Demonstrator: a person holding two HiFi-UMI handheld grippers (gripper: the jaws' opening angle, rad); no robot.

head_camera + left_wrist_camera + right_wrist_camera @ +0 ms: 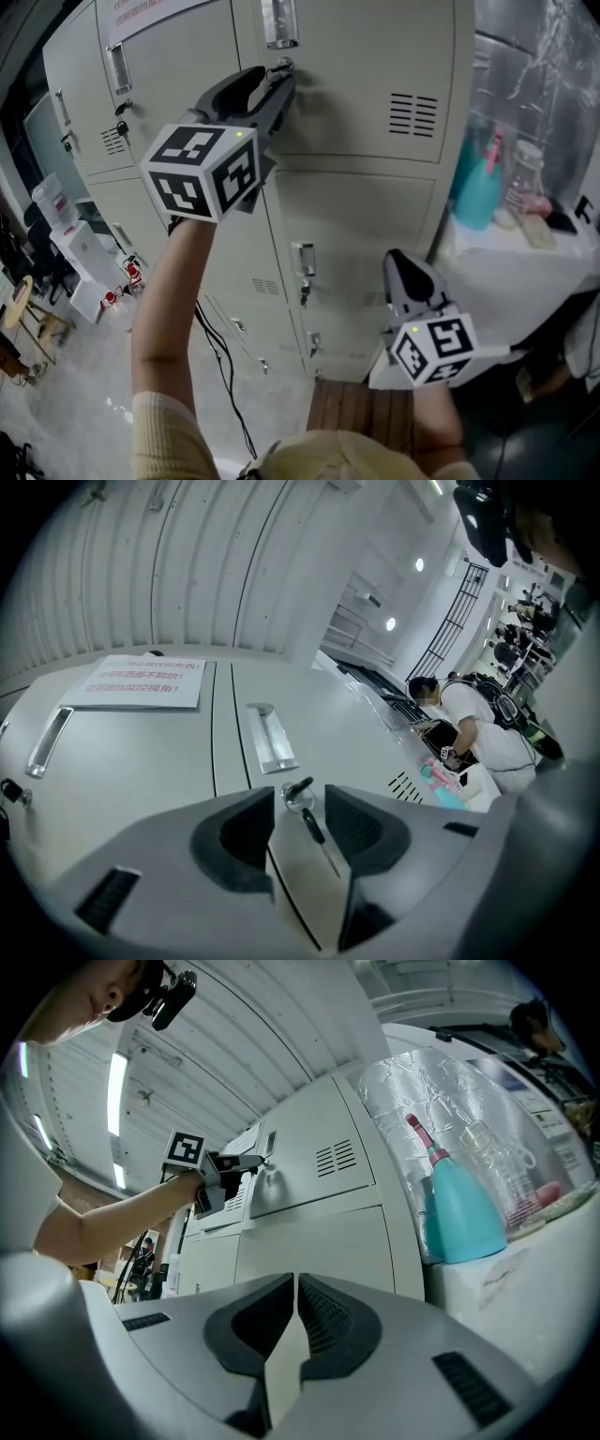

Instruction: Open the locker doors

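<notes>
Beige locker doors fill the head view. The upper door has a clear recessed handle and, below it, a lock with a key in it. My left gripper is raised to that lock and stands open. In the left gripper view the key sits between the jaws of my left gripper, with a second key dangling from it and the pads apart from it. My right gripper hangs lower, before the lower door, and is shut on nothing.
A white counter right of the lockers holds a teal bottle and a clear bottle. A printed notice is stuck on the neighbouring door. A black cable hangs below my left arm. A slatted wooden seat is underfoot.
</notes>
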